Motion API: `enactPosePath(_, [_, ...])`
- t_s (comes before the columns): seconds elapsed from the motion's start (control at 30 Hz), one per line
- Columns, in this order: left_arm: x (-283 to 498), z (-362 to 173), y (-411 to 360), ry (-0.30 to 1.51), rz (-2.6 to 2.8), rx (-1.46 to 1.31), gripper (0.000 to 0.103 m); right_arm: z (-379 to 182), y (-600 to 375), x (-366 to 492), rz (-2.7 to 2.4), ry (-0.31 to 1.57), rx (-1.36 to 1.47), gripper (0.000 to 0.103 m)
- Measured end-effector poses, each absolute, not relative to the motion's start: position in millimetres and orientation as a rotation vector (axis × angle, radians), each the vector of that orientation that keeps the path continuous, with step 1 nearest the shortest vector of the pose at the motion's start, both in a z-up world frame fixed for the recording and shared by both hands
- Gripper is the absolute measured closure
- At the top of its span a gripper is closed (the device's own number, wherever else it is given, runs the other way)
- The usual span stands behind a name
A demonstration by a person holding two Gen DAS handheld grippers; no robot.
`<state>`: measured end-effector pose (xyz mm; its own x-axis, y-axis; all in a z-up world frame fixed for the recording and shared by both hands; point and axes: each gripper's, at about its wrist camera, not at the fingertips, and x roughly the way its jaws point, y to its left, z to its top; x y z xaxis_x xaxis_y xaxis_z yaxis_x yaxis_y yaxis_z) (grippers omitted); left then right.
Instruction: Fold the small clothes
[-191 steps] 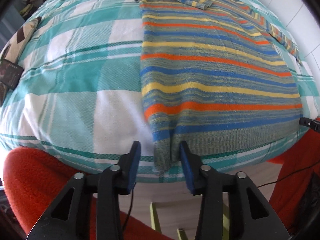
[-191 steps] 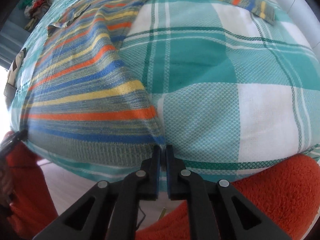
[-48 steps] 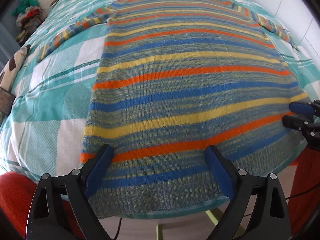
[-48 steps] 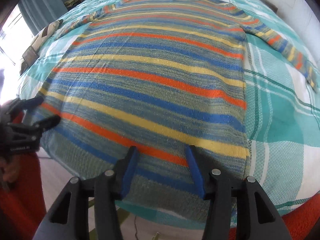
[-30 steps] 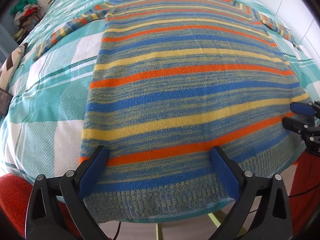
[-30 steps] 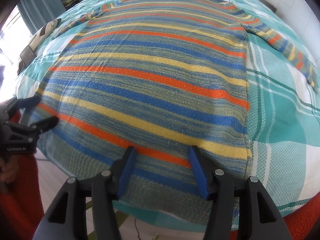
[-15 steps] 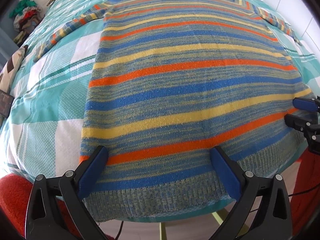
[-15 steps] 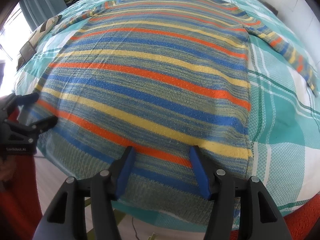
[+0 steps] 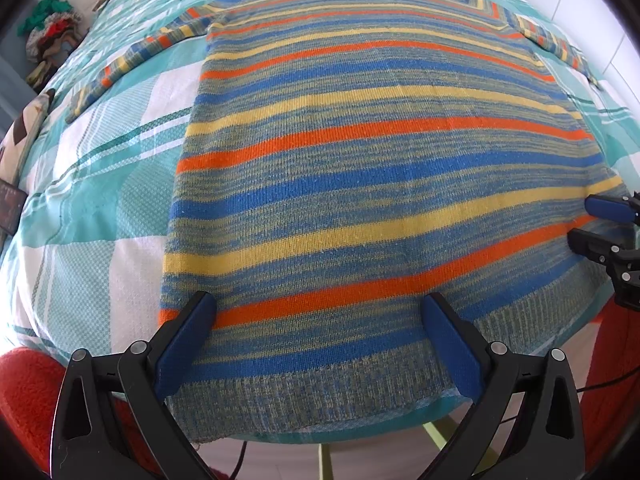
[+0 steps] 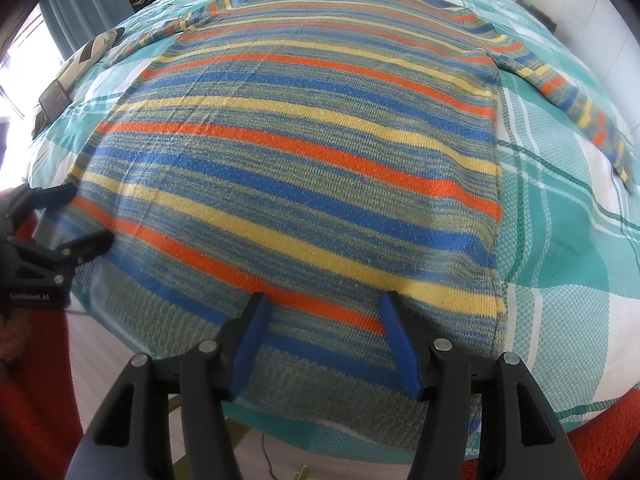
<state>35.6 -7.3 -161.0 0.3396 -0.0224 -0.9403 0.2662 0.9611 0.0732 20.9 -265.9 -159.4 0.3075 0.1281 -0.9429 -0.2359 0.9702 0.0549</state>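
A knitted sweater [image 9: 360, 184] [image 10: 304, 168] with blue, orange and yellow stripes lies spread flat on the bed, its ribbed hem toward me and both sleeves stretched out sideways. My left gripper [image 9: 318, 312] hovers wide open over the hem near the sweater's left side, nothing between its blue pads. Over the hem's right part my right gripper [image 10: 322, 312] stands open too, about half as wide, holding nothing. Each gripper shows at the edge of the other's view: the right gripper [image 9: 600, 224] and the left gripper [image 10: 68, 216].
The bed carries a teal and white checked cover [image 9: 100, 200] [image 10: 568, 240]. A pile of clothes [image 9: 48, 40] sits at the far left, a patterned cushion [image 10: 84, 60] by the left edge. Red fleece sleeves [image 9: 24, 392] frame the bottom. Floor shows below the bed's near edge.
Since several seconds ago the sweater has been spread out flat and both grippers have let go of its hem. Over the last second nothing has moved visibly.
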Motion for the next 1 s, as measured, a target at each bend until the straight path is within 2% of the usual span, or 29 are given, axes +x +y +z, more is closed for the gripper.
enactPosePath(0.83, [27.8, -160.1, -8.4, 1.243, -0.206, 0.231, 0.001, -159.0, -263.0, 17.9, 0.235, 1.279, -0.133, 0.04])
enactPosePath(1.0, [29.0, -139.9, 5.4, 1.271, -0.258, 0.139, 0.002, -139.1, -274.0, 13.2, 0.317, 1.337, -0.128, 0.037])
